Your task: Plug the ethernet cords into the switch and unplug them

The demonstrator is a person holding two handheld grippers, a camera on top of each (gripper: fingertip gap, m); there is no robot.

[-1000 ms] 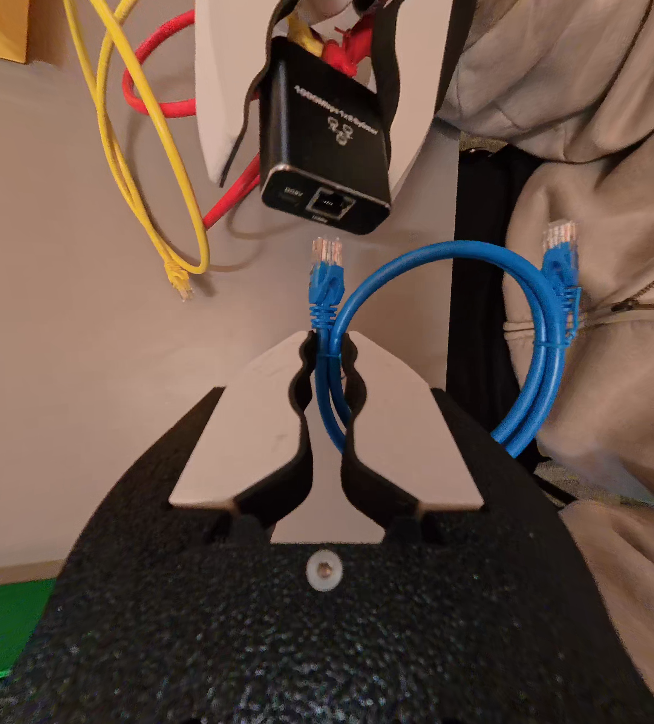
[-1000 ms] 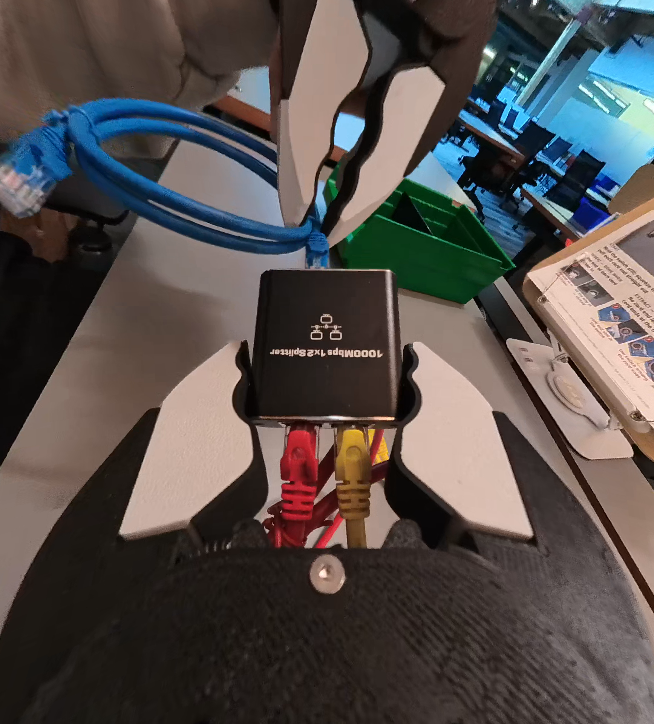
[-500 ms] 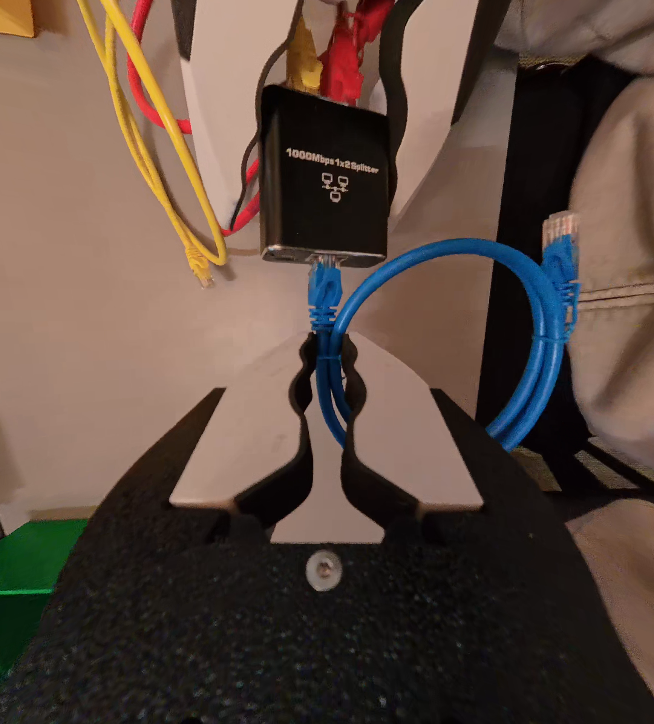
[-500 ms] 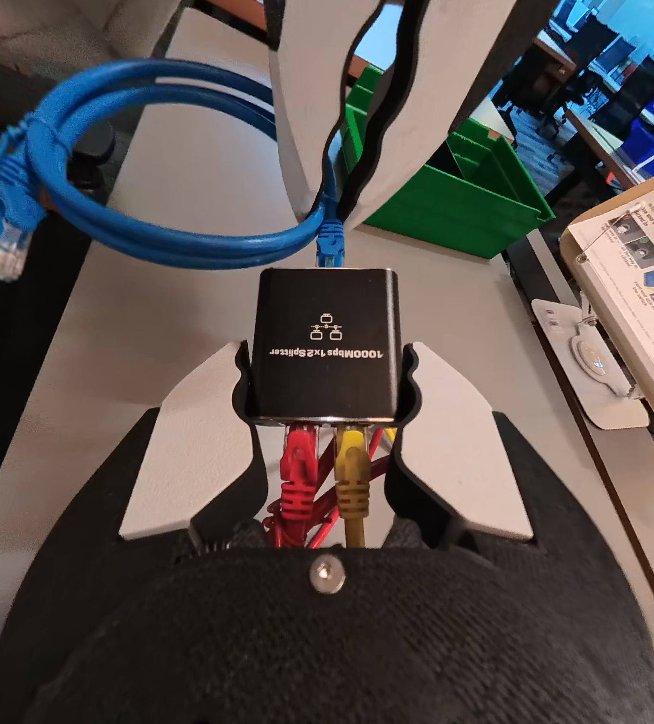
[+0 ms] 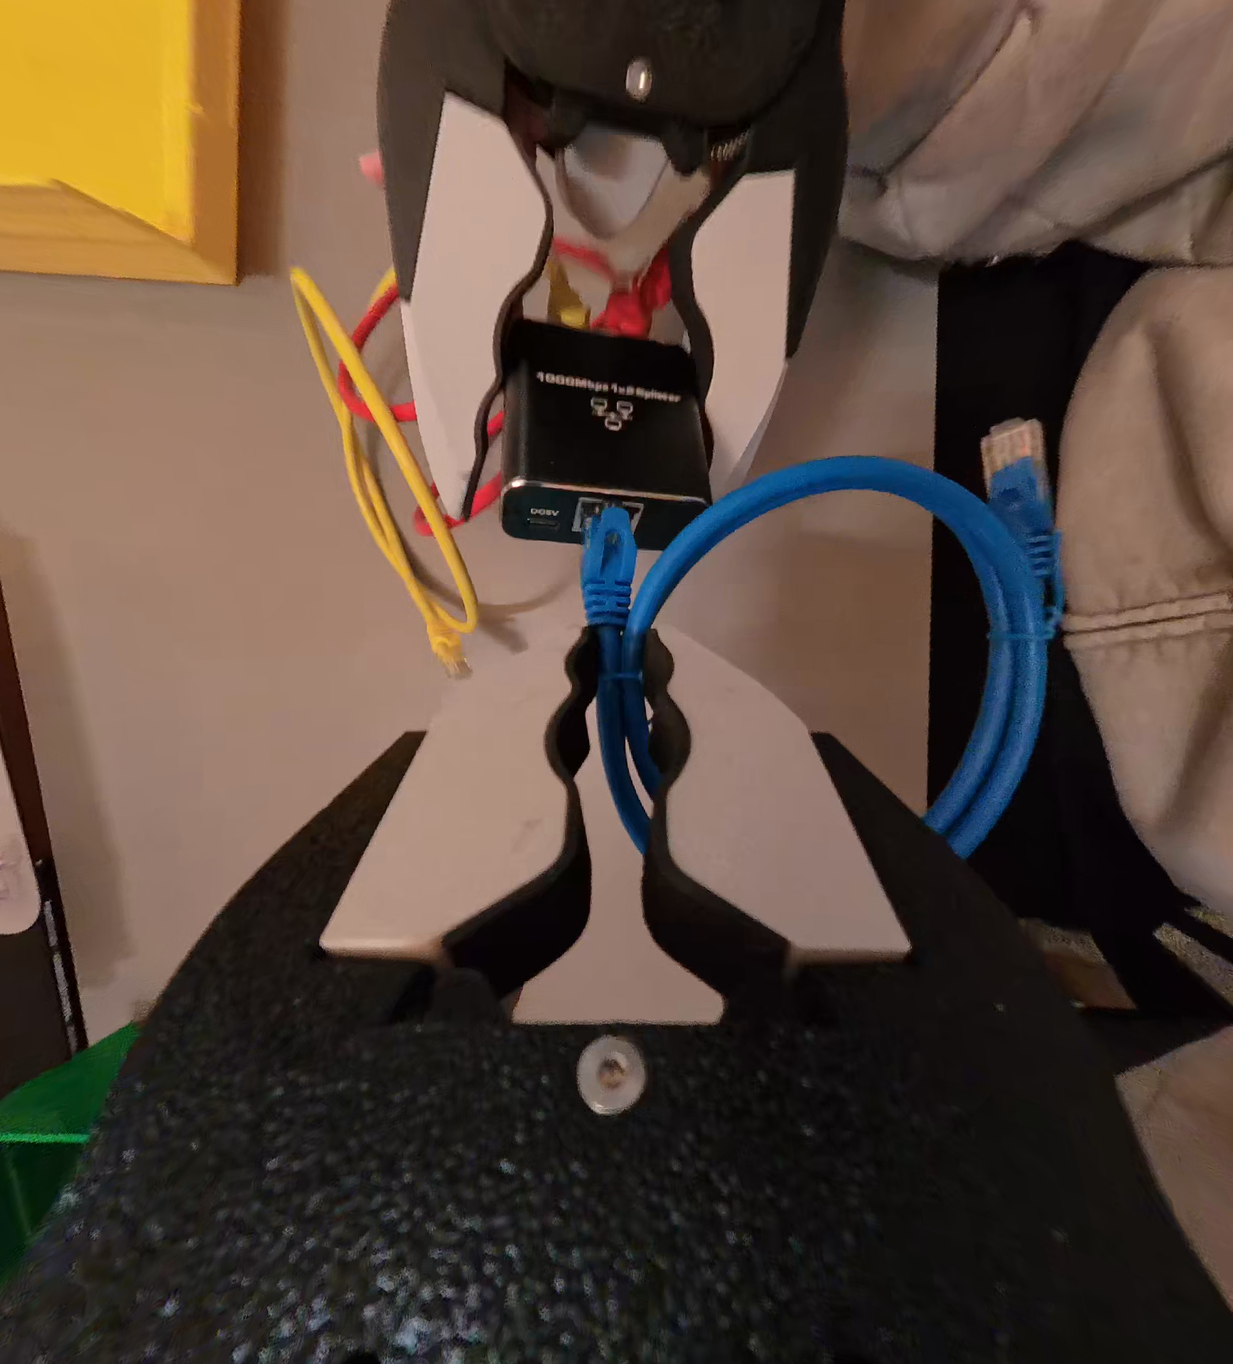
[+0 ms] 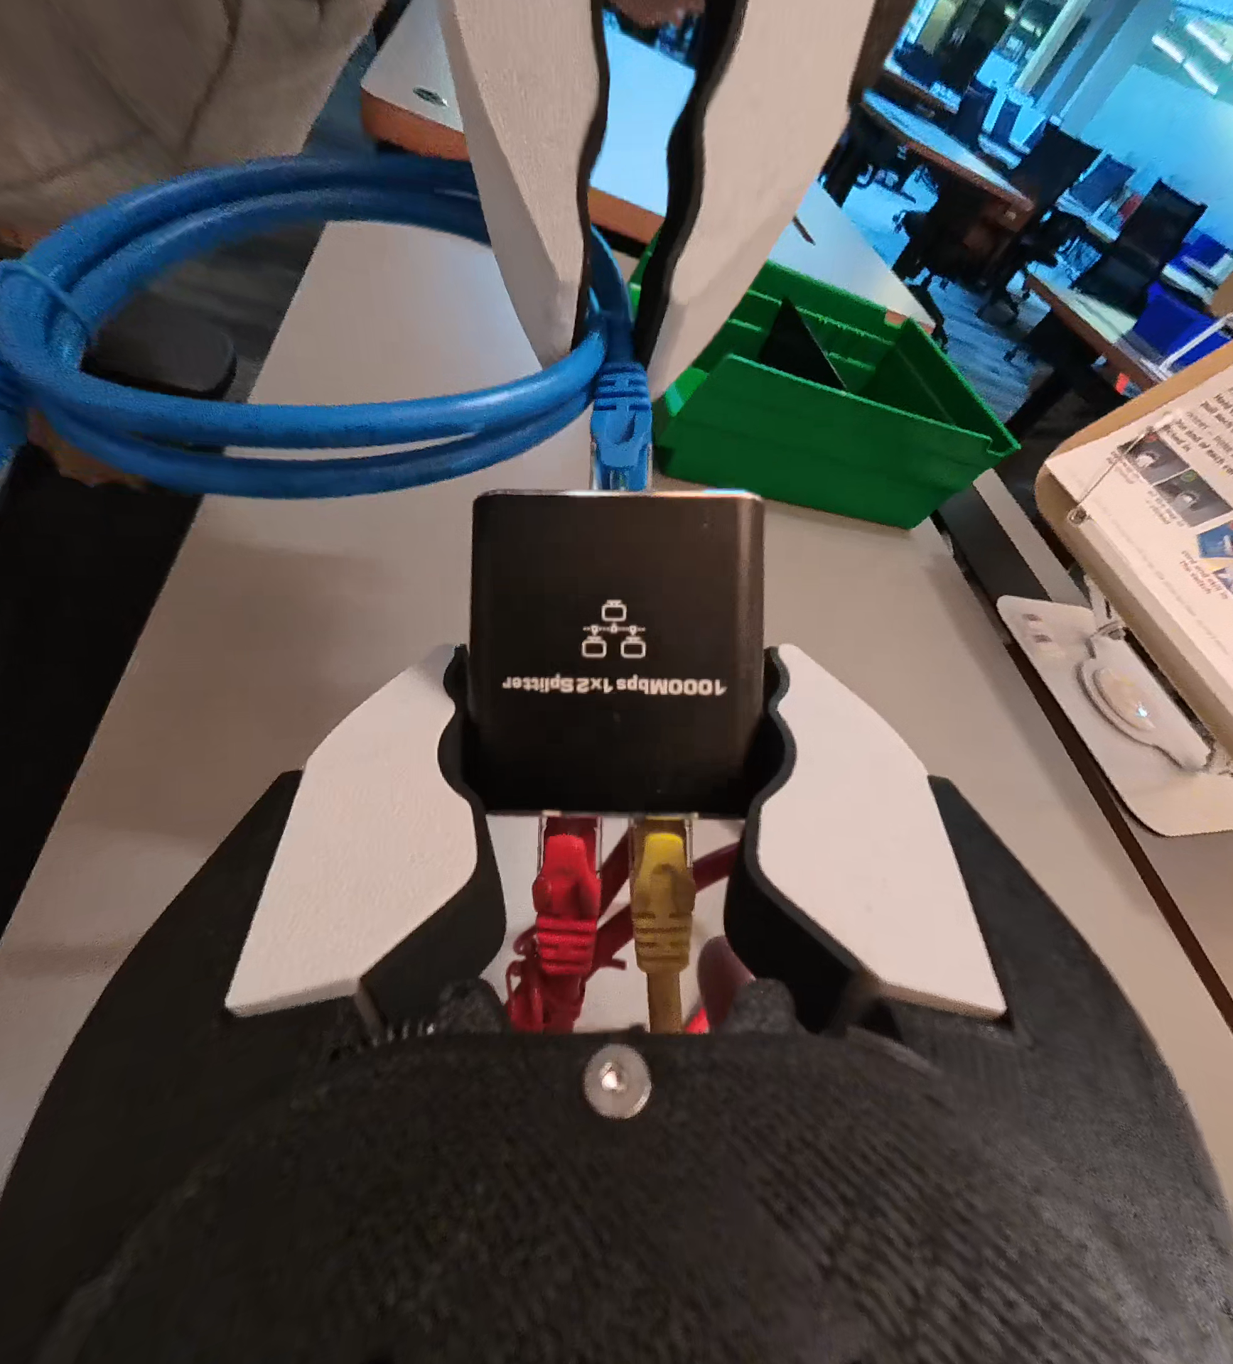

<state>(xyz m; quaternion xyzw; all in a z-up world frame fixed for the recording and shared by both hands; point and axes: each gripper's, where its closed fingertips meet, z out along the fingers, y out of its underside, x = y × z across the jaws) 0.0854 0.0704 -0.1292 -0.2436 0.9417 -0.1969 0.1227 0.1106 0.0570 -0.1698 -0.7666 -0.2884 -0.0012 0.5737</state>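
While the right tool (image 6: 617,738) clamps the switch (image 6: 617,635), the left tool (image 5: 617,664) pinches the blue cord (image 5: 894,627) opposite.

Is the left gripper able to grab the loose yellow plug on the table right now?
Probably not yet. The left gripper is shut on the blue cord, whose plug sits at the switch port. The yellow plug lies free off to its left, but the jaws are full.

Black switch (image 6: 617,635), blue cord (image 5: 997,664), red (image 6: 561,915) and yellow plugs (image 6: 661,908), green bin (image 6: 820,421).
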